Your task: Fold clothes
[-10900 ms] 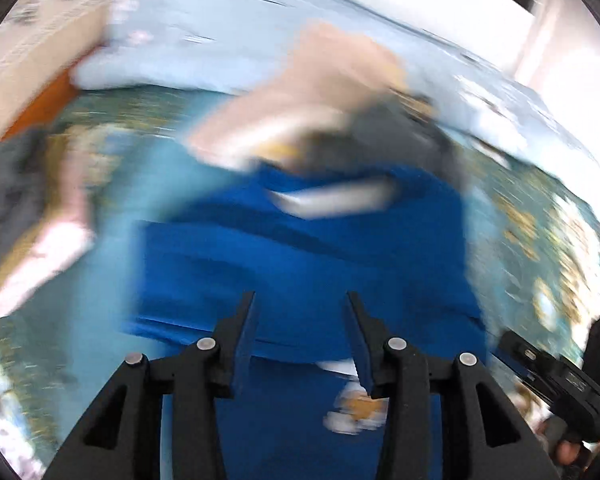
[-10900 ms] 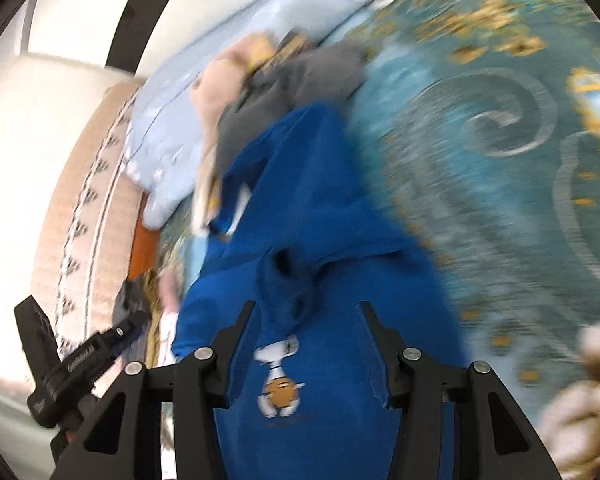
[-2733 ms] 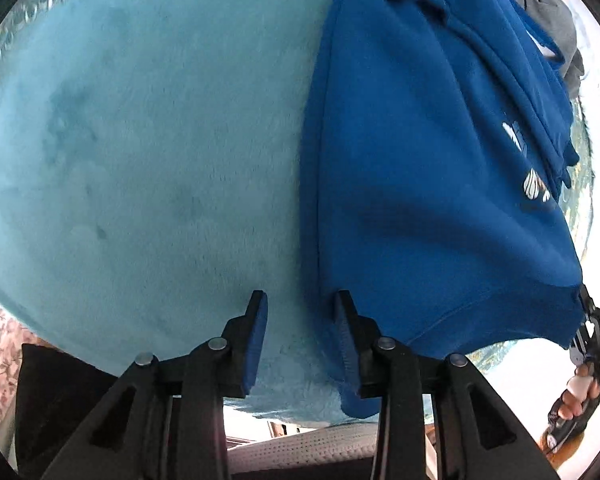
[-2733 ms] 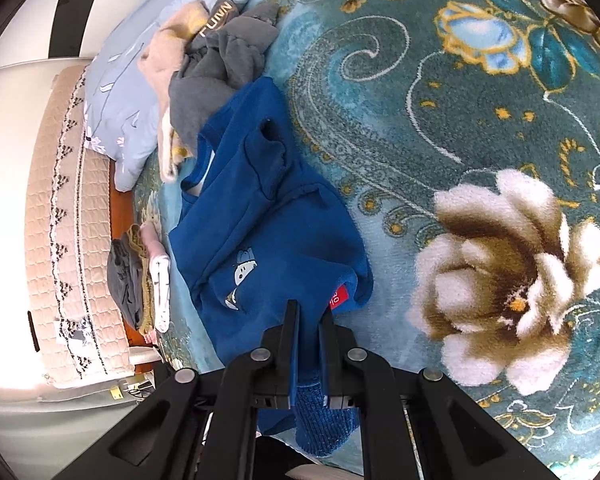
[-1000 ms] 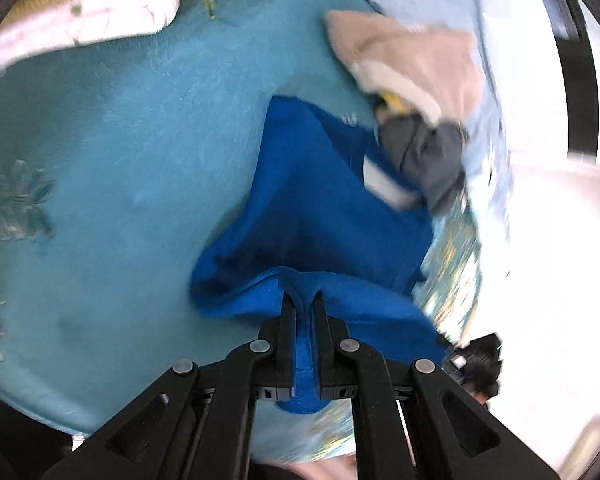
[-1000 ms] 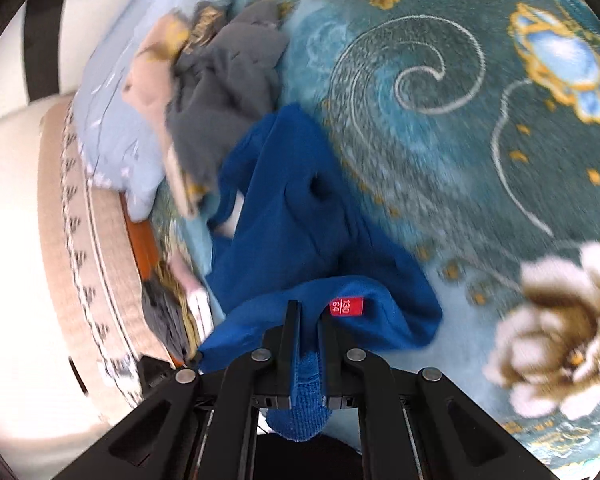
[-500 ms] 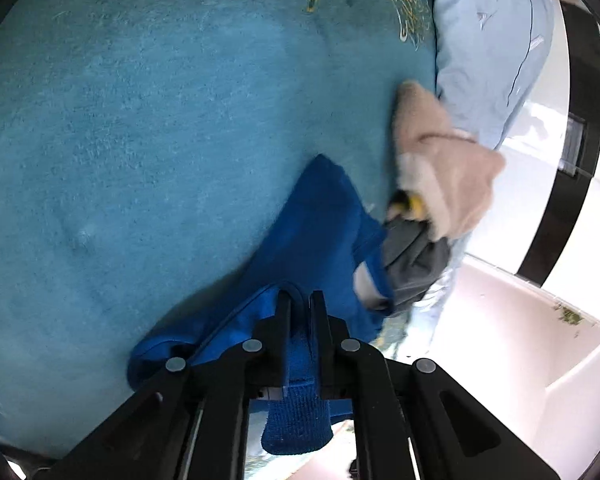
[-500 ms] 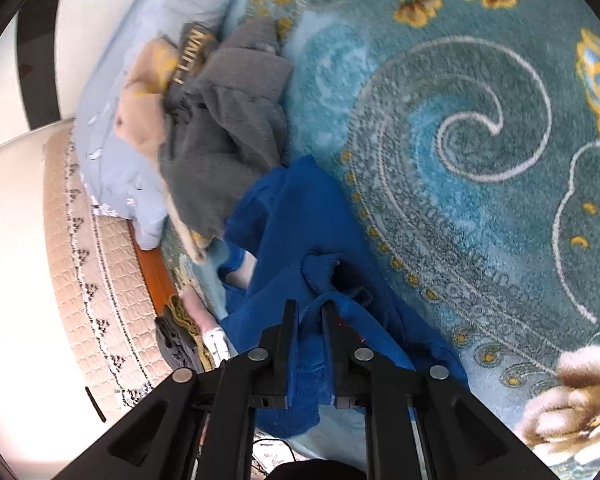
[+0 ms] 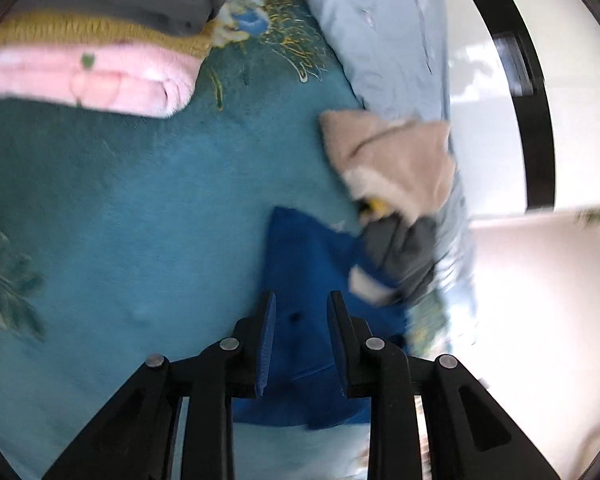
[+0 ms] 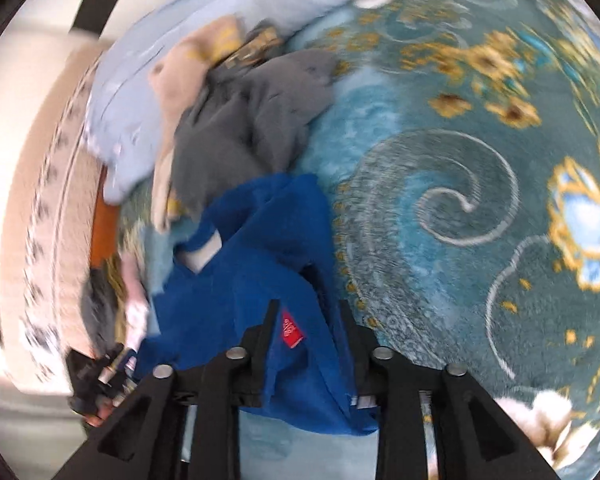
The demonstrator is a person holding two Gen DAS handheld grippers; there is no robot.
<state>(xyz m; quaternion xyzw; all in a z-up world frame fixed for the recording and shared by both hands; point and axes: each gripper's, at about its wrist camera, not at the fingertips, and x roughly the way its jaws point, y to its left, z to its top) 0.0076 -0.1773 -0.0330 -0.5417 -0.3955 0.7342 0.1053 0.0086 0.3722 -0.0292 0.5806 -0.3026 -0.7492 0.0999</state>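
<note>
A blue sweatshirt (image 9: 304, 264) lies folded over on the teal blanket (image 9: 120, 220). It also shows in the right wrist view (image 10: 260, 260), with a red tag (image 10: 291, 333) on top. My left gripper (image 9: 300, 312) is open just above the sweatshirt, holding nothing. My right gripper (image 10: 307, 320) is open over the sweatshirt's near edge, the red tag between its jaws. The left gripper appears at the lower left of the right wrist view (image 10: 96, 376).
A heap of grey (image 10: 252, 120) and beige (image 10: 180, 68) clothes lies behind the sweatshirt against a pale blue pillow (image 9: 392, 36). A stack of folded pink (image 9: 88, 80), mustard and grey garments sits at the upper left. The flowered blanket (image 10: 480, 200) spreads to the right.
Both grippers were shut on the sweatshirt's hem half a second ago and are open now. The hem has dropped onto the upper part of the sweatshirt.
</note>
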